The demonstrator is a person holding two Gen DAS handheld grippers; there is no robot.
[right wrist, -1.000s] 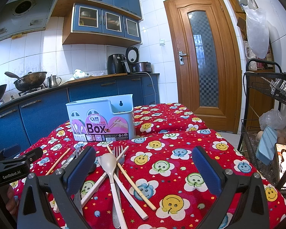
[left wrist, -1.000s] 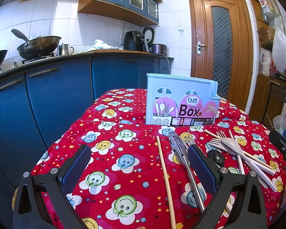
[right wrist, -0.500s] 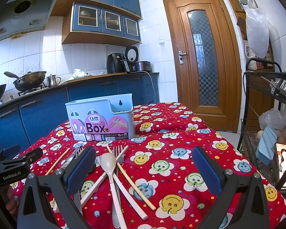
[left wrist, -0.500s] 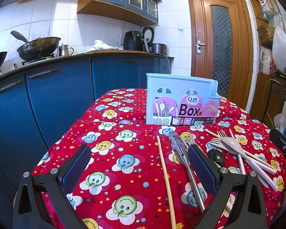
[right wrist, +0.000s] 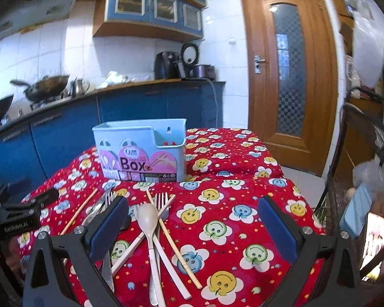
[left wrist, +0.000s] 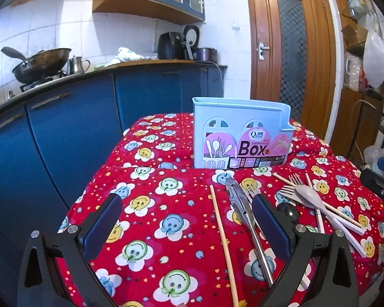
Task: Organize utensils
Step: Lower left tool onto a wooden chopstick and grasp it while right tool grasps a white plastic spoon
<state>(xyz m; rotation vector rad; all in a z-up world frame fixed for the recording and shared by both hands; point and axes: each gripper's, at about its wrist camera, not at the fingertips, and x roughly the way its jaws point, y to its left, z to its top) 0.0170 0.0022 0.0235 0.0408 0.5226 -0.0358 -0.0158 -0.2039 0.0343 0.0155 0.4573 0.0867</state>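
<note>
Left wrist view: my left gripper [left wrist: 187, 222] gapes wide, empty, above the tablecloth [left wrist: 166, 204]; a lone chopstick [left wrist: 224, 240] and metal knife [left wrist: 248, 217] lie between its fingers. My right gripper [right wrist: 192, 225] is equally wide, the spoon [right wrist: 148, 220], forks and chopsticks near its left finger. Farther off stands the blue box [right wrist: 140, 151].

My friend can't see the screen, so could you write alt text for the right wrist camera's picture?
A pale spoon, forks and chopsticks lie in a loose pile on a red smiley-face tablecloth, in front of a light blue utensil box labelled "Box". The open right gripper frames the foreground, with blue kitchen cabinets and a wooden door behind.
</note>
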